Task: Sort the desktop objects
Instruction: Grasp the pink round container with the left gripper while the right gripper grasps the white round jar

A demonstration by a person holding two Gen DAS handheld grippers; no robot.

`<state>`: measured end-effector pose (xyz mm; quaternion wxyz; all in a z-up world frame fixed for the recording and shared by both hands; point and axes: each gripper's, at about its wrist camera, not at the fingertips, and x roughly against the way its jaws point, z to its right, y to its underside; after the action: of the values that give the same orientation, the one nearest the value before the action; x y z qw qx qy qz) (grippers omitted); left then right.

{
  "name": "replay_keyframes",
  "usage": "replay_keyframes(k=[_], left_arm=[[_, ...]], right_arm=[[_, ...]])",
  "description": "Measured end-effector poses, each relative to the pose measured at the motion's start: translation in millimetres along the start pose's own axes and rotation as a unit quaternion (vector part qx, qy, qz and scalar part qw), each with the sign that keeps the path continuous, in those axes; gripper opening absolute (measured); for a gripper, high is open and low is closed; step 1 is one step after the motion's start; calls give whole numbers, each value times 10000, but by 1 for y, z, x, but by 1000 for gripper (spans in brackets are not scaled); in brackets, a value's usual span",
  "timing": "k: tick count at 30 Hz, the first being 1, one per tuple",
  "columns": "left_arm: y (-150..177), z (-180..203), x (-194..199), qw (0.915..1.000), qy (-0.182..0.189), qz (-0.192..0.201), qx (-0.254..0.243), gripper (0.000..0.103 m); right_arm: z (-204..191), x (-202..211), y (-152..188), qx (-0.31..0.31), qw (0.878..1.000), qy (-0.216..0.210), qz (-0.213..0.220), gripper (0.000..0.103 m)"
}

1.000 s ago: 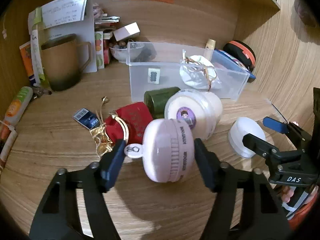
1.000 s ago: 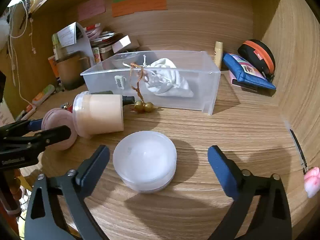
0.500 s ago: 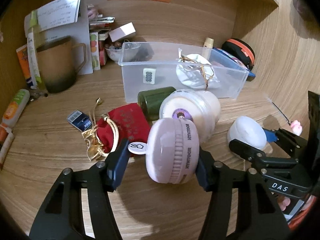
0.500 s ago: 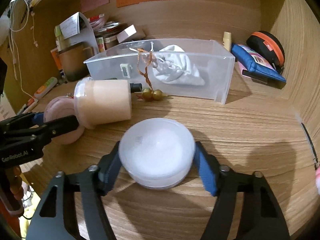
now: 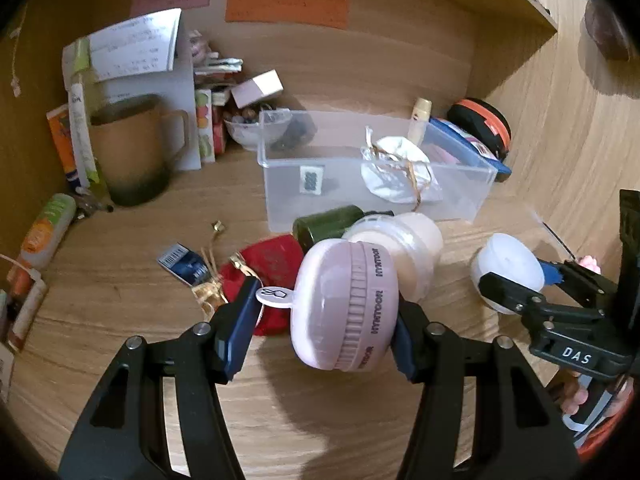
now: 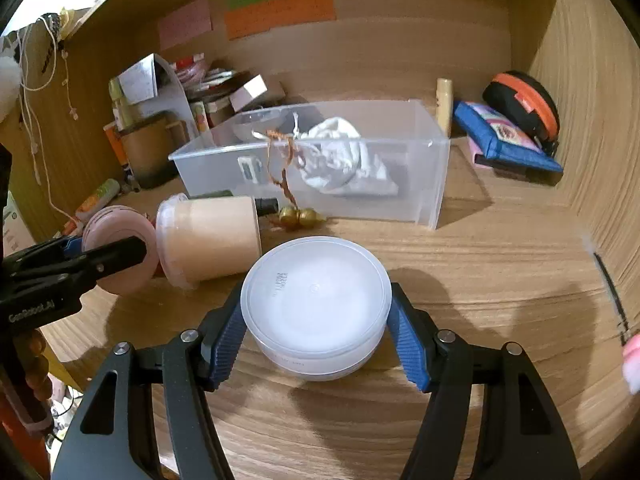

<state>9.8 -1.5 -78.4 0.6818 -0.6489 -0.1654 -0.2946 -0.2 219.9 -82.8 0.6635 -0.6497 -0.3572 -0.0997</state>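
The right hand-held gripper is closed on a round white lidded tub, one blue pad against each side, low over the wooden counter. The left hand-held gripper holds a pink ribbed disc-shaped case at its tab and its far face. Just behind the case lies a cream jar on its side, with a dark green bottle and a red pouch touching or nearly so. Farther back stands a clear plastic bin holding a white cloth bag; gold bells on a cord hang over its front wall. The pink case looks tilted in the grip, so it may twist out. Lifting either item carelessly could knock the jar rolling or snag the cord.
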Motion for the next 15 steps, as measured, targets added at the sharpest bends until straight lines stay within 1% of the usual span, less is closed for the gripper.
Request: replay_keyframes(k=[7, 15], left_arm=[[-16, -4, 6, 9999, -77, 132, -37, 58], [-37, -11, 5, 9998, -96, 177, -20, 58]], right_arm=[[4, 11, -16, -11, 9998, 10, 177, 63], [10, 20, -40, -34, 9992, 65, 385, 63]])
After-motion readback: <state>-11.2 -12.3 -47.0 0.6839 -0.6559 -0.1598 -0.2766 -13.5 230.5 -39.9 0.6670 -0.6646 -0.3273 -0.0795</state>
